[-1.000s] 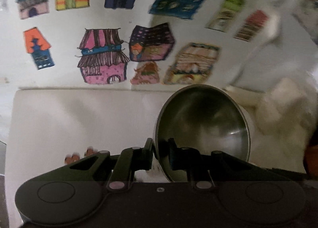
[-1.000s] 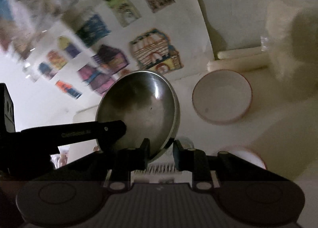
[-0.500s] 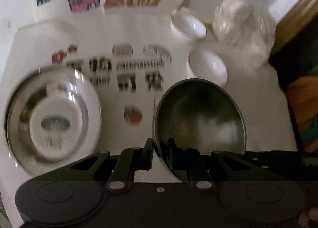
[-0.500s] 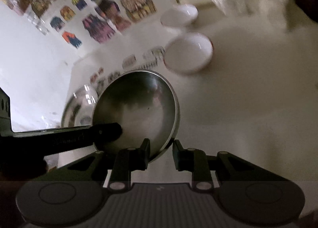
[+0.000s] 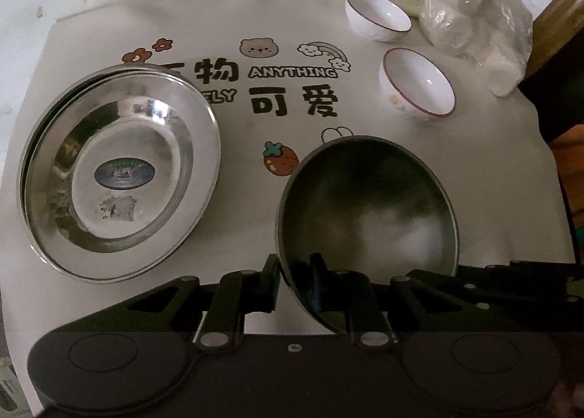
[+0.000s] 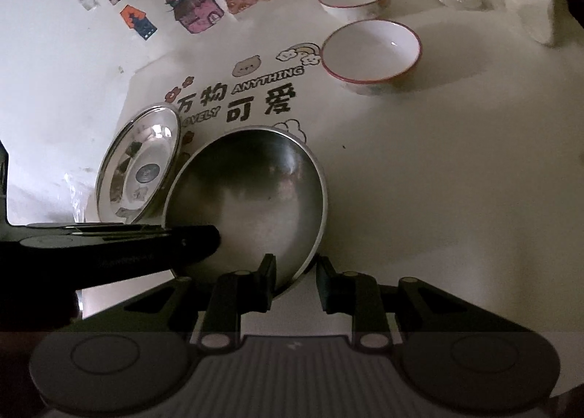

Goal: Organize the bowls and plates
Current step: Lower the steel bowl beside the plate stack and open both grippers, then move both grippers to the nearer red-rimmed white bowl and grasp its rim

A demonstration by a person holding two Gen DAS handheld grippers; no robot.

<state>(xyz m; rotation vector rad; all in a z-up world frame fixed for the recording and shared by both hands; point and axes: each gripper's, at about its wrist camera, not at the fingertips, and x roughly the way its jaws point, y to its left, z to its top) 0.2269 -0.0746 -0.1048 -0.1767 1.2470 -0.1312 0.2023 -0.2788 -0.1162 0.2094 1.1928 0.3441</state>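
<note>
Stacked steel plates [image 5: 120,177] rest on the bench [image 5: 233,133] at left. The left gripper [image 5: 294,283], jaws opening, straddles the steel bowl [image 5: 368,206] rim; the right gripper [image 6: 294,281] clamps the opposite rim. Two white bowls [image 5: 419,82] sit far right.

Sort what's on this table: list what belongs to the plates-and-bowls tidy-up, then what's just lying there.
Belongs to the job:
- steel bowl, gripped at its rim by both grippers
- stacked steel plates
- two white bowls

Just lying about:
- plastic bag of white rolls
- printed table cover
- house pictures on the wall
</note>
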